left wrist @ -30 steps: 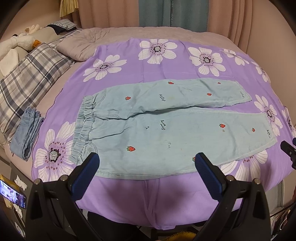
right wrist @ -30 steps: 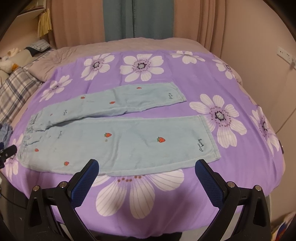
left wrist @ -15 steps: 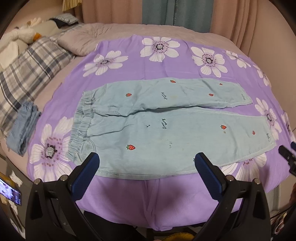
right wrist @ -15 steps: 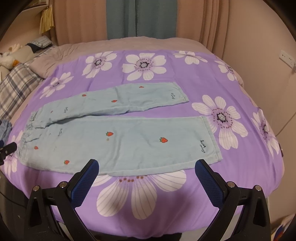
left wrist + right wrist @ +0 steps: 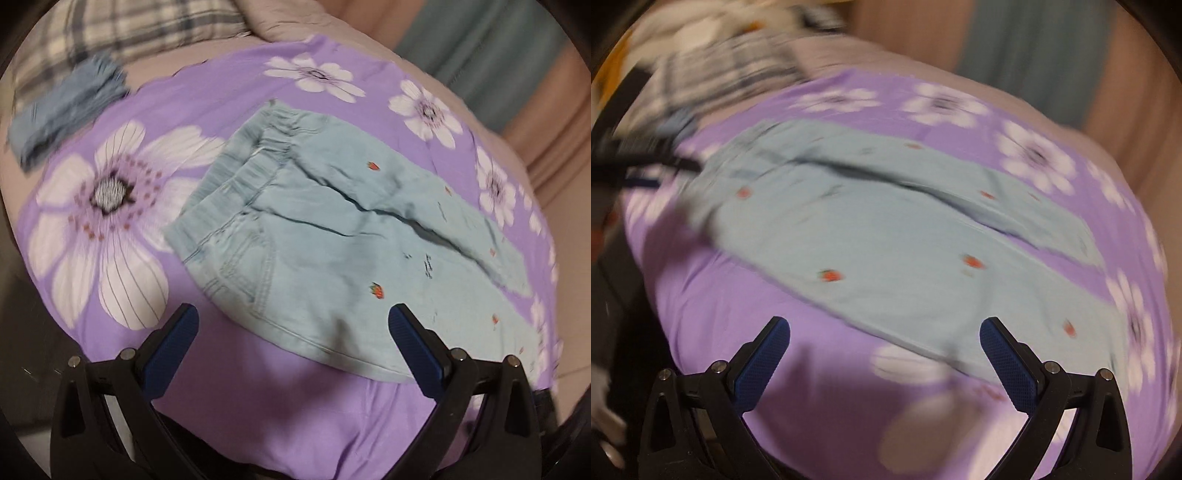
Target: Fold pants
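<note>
Light blue pants with small strawberry prints lie flat on the purple flowered bedspread, legs apart. In the left wrist view the elastic waistband is close ahead, and my left gripper is open and empty just short of the pants' near edge by the waist. In the right wrist view the pants stretch across the bed, blurred. My right gripper is open and empty above the near edge of the lower leg. The left gripper shows at the far left.
A folded darker blue garment lies on the bed left of the waistband. A plaid pillow sits behind it. Curtains hang at the back. The bed's near edge drops off below both grippers.
Both grippers have moved in fast toward the pants and turned left; both views are blurred. The left one is now close to the waistband. Both stay open.
</note>
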Demonstrator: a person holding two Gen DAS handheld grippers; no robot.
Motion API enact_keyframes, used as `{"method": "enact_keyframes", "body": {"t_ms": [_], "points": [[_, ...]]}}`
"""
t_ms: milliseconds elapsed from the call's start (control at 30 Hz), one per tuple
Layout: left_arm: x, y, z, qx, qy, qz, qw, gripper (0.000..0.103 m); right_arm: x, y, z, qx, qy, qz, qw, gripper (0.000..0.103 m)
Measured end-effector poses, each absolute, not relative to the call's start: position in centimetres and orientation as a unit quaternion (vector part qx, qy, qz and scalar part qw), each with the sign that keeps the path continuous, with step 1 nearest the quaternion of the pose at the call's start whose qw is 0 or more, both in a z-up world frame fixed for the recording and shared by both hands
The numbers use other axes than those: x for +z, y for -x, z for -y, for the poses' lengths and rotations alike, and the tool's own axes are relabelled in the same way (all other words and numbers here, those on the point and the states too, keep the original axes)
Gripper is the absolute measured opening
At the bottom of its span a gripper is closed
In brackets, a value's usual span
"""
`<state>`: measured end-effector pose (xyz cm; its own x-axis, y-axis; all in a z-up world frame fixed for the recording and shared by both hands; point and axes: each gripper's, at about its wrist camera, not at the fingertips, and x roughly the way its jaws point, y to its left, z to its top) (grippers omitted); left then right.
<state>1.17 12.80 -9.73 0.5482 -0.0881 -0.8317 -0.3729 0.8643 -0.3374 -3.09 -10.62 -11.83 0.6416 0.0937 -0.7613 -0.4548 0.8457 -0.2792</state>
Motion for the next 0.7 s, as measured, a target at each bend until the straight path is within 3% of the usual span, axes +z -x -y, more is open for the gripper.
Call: {"method": "enact_keyframes", "body": {"t_ms": [133, 200, 300, 367, 433, 600, 700], "points": [[-10.9, -1.1, -13.6, 0.084, 0.281, -0.443, 0.847, 0.097, -14.1, 3.4, 7.4, 0.212, 0.283, -0.386, 0.852, 0.080], [-11.8, -1.8, -13.6, 0.080, 0.291, -0.448, 0.842, 0.084, -15.1, 3.5, 6.2, 0.228, 0.307, -0.376, 0.844, 0.072], [-13.2, -2.7, -14.1, 0.085, 0.304, -0.456, 0.832, 0.074, -15.7, 3.4, 5.2, 0.237, 0.326, -0.351, 0.845, 0.066], [-12.9, -3.2, -14.2, 0.097, 0.296, -0.446, 0.839, 0.062, -15.7, 3.1, 4.6, 0.233, 0.330, -0.333, 0.852, 0.063], [-12.8, -3.8, -14.7, 0.107, 0.283, -0.446, 0.842, 0.035, -15.8, 2.5, 3.9, 0.232, 0.326, -0.335, 0.853, 0.047], [-12.8, -3.4, -16.1, 0.098, 0.284, -0.440, 0.846, 0.022, -15.4, 2.5, 3.4, 0.250, 0.310, -0.342, 0.851, 0.014], [-11.9, -2.4, -16.1, 0.095, 0.282, -0.429, 0.853, 0.020, -14.7, 3.0, 3.4, 0.252, 0.310, -0.336, 0.853, 0.007]]}}
